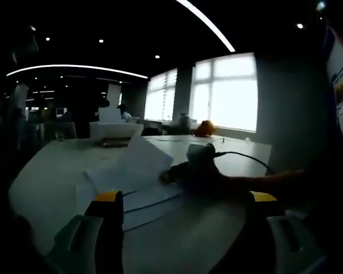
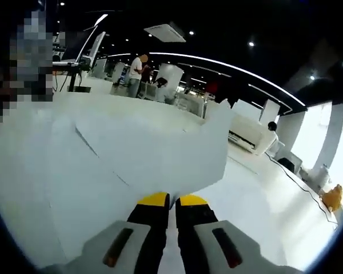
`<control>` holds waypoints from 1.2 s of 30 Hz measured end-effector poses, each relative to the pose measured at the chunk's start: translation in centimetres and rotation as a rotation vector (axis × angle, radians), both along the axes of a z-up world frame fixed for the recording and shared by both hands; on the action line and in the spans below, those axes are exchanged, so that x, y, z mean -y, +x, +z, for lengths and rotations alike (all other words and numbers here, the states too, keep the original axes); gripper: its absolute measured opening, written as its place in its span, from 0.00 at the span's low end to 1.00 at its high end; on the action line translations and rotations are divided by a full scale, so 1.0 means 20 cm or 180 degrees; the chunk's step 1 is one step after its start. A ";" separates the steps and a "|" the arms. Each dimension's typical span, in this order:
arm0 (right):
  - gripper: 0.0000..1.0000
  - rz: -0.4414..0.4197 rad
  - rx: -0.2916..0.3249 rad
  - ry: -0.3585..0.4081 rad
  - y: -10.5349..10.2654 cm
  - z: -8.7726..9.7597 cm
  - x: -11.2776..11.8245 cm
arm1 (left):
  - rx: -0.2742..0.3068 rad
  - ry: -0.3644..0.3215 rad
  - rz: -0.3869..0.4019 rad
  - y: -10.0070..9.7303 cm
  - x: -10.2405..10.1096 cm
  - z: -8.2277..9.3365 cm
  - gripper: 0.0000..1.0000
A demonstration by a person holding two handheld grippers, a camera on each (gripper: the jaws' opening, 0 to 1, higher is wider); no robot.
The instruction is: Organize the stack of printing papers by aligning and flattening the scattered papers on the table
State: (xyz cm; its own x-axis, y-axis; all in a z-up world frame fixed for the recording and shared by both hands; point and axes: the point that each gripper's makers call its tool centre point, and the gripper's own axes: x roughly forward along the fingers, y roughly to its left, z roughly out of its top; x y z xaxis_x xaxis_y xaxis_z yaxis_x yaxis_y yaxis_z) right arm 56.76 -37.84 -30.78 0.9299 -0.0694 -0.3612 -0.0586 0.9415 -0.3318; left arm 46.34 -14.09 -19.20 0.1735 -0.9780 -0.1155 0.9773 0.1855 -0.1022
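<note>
Several sheets [image 1: 138,171] lie fanned and skewed mid-bench [image 1: 51,171], one raised. My right hand-held gripper [image 2: 172,200] is pinched on the near edge of that raised sheet [image 2: 160,148]; my left hand-held gripper [image 1: 183,197] hangs wide apart, holding nothing, near the pile. Judged step: aligning. Next: lower the sheet square onto the stack, then press flat. No containers that I can make out.
</note>
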 end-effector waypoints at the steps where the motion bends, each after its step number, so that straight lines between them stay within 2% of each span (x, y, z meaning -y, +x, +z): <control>1: 0.01 0.0000 0.0000 0.0008 0.00 0.00 0.00 | 0.0008 -0.0008 0.0008 0.00 0.00 0.01 0.92; 6: 0.00 -0.0018 0.0013 0.0149 -0.01 0.00 0.00 | 0.0060 0.0014 -0.0002 0.00 0.01 0.03 0.93; 11: 0.00 -0.0065 0.0113 0.0287 -0.02 0.03 0.02 | 0.0071 -0.0052 0.0025 0.00 0.00 0.05 0.94; 15: 0.00 -0.0119 0.0253 0.0517 -0.03 0.07 0.03 | 0.0097 -0.0060 0.0074 0.01 -0.03 0.06 0.94; 17: 0.00 -0.0126 0.0263 0.0605 -0.04 0.07 0.04 | 0.0105 -0.0088 0.0089 0.02 -0.04 0.08 0.95; 19: 0.00 -0.0123 0.0248 0.0639 -0.04 0.06 0.04 | 0.0118 -0.0108 0.0105 0.03 -0.05 0.08 0.96; 21: 0.00 -0.0113 0.0246 0.0649 -0.04 0.06 0.04 | 0.0244 -0.0055 0.0077 0.01 -0.05 0.08 0.97; 23: 0.00 -0.0094 0.0275 0.0661 -0.04 0.07 0.03 | 0.0285 -0.0049 0.0059 0.00 -0.05 0.08 0.97; 30: 0.00 -0.0028 0.0319 0.0735 -0.04 0.08 0.03 | 0.0355 -0.0099 0.0041 0.02 -0.06 0.10 0.97; 36: 0.00 0.0024 0.0467 0.0790 -0.06 0.15 0.02 | 0.0330 -0.0166 0.0108 0.06 -0.07 0.12 0.97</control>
